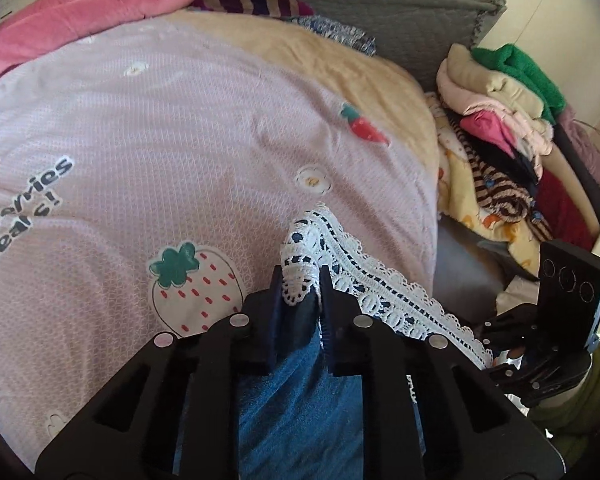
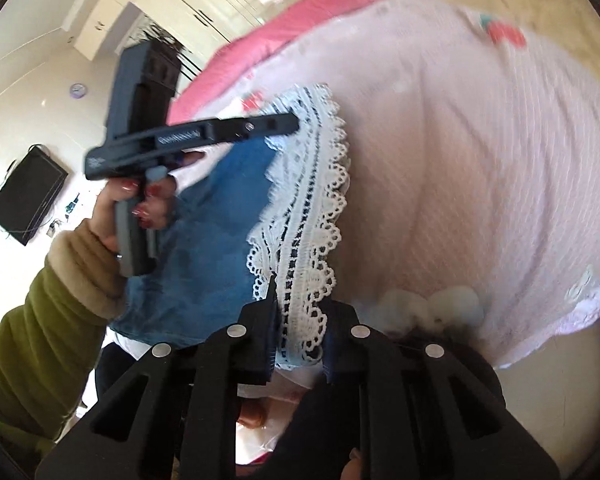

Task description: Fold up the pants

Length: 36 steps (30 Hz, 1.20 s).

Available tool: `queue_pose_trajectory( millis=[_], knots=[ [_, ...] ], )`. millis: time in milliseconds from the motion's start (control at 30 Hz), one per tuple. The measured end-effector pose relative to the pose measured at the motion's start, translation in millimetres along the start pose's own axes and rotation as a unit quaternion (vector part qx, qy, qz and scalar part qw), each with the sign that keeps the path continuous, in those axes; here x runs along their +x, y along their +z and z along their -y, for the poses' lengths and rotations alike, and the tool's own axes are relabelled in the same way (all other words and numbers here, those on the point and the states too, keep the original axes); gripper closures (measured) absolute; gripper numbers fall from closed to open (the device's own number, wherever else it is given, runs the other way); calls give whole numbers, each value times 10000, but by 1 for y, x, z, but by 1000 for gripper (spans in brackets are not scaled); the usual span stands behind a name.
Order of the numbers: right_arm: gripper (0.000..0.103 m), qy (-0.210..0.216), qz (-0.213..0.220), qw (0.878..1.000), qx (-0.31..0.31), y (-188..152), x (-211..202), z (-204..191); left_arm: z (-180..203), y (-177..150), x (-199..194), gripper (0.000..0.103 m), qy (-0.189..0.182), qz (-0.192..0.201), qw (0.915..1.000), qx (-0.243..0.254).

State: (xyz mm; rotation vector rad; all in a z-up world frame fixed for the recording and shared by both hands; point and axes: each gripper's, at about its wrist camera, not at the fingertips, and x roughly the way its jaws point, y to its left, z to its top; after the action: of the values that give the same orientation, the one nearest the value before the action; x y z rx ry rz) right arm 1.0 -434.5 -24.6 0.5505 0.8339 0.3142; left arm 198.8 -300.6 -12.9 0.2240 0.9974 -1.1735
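Note:
The pants (image 1: 300, 392) are blue denim with a white lace hem (image 1: 364, 280). My left gripper (image 1: 300, 280) is shut on one end of the lace hem and holds it above the pink strawberry-print bedsheet (image 1: 180, 140). In the right wrist view my right gripper (image 2: 300, 300) is shut on the other end of the lace hem (image 2: 308, 208). The denim (image 2: 220, 216) hangs between the two grippers. The left gripper (image 2: 292, 124) shows there from the side, held by a hand with red nails. The right gripper's body (image 1: 556, 320) shows at the left view's right edge.
A pile of folded clothes (image 1: 500, 120) lies at the bed's right side. A pink blanket (image 1: 80, 12) and a grey quilted cushion (image 1: 380, 4) lie at the far end. A beige blanket (image 1: 340, 60) lies under the sheet. A black screen (image 2: 28, 196) hangs on the wall.

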Motion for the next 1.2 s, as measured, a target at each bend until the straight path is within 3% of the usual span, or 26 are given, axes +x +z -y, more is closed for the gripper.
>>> queue_pose_trajectory(
  millis=[167, 267, 567, 733, 867, 1033, 1100, 1167, 1200],
  knots=[
    [87, 78, 209, 9985, -500, 9, -13, -39, -4, -1, -41, 93, -237, 536, 9983, 22],
    [87, 186, 242, 9960, -840, 15, -13, -68, -10, -9, -69, 93, -184, 789, 9967, 17],
    [87, 545, -133, 9813, -1843, 23, 27, -152, -44, -63, -154, 94, -115, 1529, 9871, -461],
    [87, 599, -616, 9687, -2331, 9, 65, -190, -65, -108, -179, 94, 138, 1553, 9837, -900],
    [87, 569, -1028, 9573, -2642, -9, 100, -216, -76, -146, -188, 94, 547, 1439, 9808, -1194],
    [87, 295, -1299, 9415, -3095, -37, 135, -240, -90, -182, -199, 91, 1024, 1496, 9684, -1714],
    [86, 160, -1328, 9350, -3286, -49, 144, -248, -94, -193, -207, 82, 1239, 1621, 9607, -1880],
    [83, 192, -1368, 9341, -3292, -59, 155, -256, -100, -202, -215, 79, 1183, 1767, 9536, -2130],
    [82, 174, -1355, 9334, -3318, -64, 158, -257, -103, -205, -219, 72, 1208, 1846, 9495, -2232]
  ],
)
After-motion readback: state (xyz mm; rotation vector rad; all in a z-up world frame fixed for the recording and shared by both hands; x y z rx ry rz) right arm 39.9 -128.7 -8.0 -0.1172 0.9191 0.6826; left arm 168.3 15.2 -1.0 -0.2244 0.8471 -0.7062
